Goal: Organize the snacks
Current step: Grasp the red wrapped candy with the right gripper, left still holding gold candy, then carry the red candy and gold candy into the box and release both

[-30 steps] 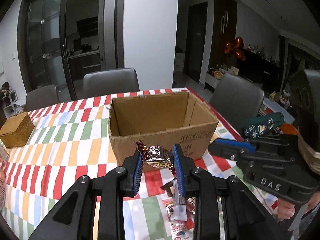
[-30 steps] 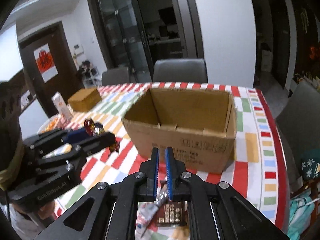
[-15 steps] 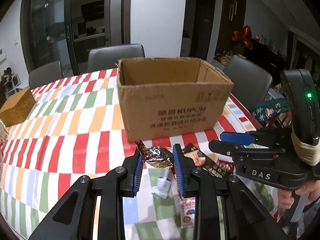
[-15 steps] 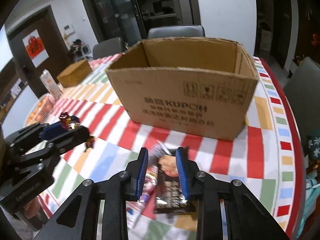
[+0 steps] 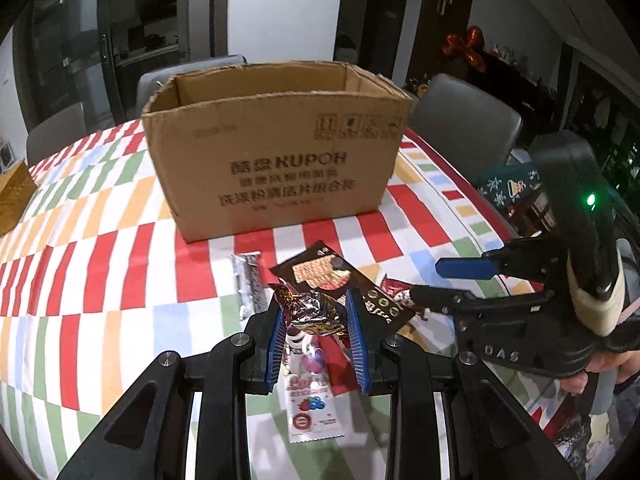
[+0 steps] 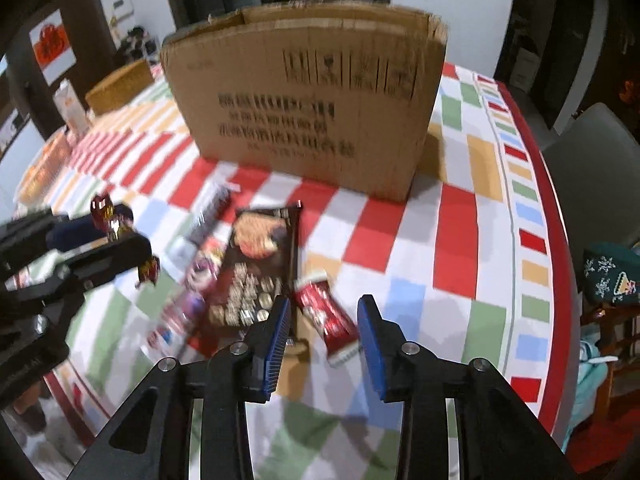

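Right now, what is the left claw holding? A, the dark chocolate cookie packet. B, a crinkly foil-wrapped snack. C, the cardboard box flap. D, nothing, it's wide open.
B: the left claw is closed on a shiny foil-wrapped snack, held above the table, while the dark cookie packet lies flat on the tablecloth beyond it.
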`<state>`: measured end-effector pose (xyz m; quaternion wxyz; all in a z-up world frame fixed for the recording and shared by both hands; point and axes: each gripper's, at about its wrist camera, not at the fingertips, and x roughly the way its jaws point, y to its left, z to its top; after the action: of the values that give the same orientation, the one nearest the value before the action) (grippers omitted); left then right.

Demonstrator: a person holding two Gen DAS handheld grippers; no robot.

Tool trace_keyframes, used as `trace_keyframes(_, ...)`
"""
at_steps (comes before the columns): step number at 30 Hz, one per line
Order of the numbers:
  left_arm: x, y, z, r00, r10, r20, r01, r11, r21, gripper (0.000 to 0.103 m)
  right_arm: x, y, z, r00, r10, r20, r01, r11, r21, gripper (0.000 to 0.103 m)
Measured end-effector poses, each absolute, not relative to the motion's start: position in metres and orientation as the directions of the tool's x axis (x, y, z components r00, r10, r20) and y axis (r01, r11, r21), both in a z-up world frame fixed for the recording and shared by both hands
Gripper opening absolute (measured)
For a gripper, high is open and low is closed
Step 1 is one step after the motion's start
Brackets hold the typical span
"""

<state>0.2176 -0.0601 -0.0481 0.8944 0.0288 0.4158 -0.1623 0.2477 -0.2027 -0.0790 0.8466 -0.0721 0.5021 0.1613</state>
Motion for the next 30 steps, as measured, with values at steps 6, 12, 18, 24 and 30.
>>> trace_keyframes(6,0.218,-0.064,-0.053,0.590,-0.257,-0.766,0.316,0.946,-0.074,0.029,0.250,-0.200,-0.094,0.396,0.193,-0.898,-0.394,0.919,0.024,0.036)
trace_keyframes(12,0.222,-0.062,-0.058,0.577,-0.245,-0.779,0.301,0.951,-0.076,0.029,0.262,-0.191,-0.105,0.368,0.191,-0.910,-0.429,0.903,0.016,0.036)
trace_keyframes(18,0.223,-0.060,-0.061,0.574,-0.234,-0.785,0.291,0.954,-0.071,0.029,0.269,-0.192,-0.114,0.353,0.194,-0.915,-0.418,0.908,0.031,0.026)
trace_keyframes(24,0.221,-0.056,-0.056,0.584,-0.239,-0.775,0.287,0.955,-0.078,0.029,0.256,-0.197,-0.099,0.409,0.198,-0.891,-0.385,0.922,0.028,0.023)
trace_keyframes(30,0.215,-0.052,-0.035,0.622,-0.255,-0.741,0.292,0.953,-0.083,0.029,0.244,-0.202,-0.064,0.506,0.197,-0.840,-0.344,0.939,0.013,0.023)
